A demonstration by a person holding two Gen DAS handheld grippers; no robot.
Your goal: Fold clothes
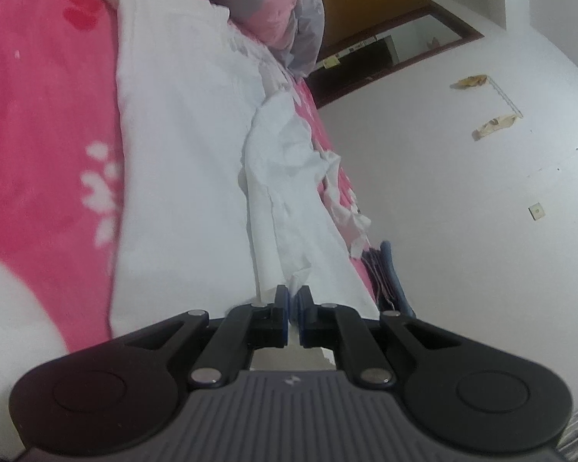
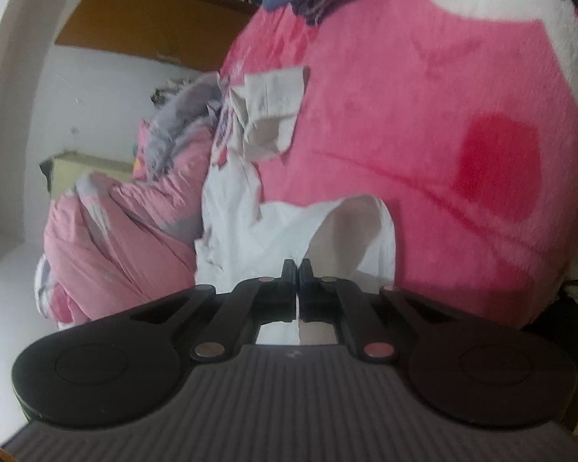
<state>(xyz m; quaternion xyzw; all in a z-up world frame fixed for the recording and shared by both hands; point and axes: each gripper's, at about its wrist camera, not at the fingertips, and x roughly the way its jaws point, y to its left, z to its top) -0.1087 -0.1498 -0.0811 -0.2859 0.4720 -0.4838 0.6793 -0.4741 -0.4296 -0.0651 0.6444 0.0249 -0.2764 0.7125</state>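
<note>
A white garment (image 1: 181, 146) lies spread on a pink bed cover (image 1: 38, 115), with a crumpled fold (image 1: 285, 177) along its right side. My left gripper (image 1: 293, 295) is shut on an edge of the white garment. In the right wrist view the same white garment (image 2: 250, 231) runs away from me over the pink cover (image 2: 424, 115), its sleeve opening (image 2: 350, 227) just ahead. My right gripper (image 2: 298, 269) is shut on the garment's edge by that opening.
A pink and grey quilt (image 2: 127, 211) is bunched at the bed's far end. A dark patterned cloth with a blue piece (image 1: 385, 273) lies at the bed's edge. A white wall (image 1: 462, 192) and a brown cabinet (image 2: 146, 27) stand beyond.
</note>
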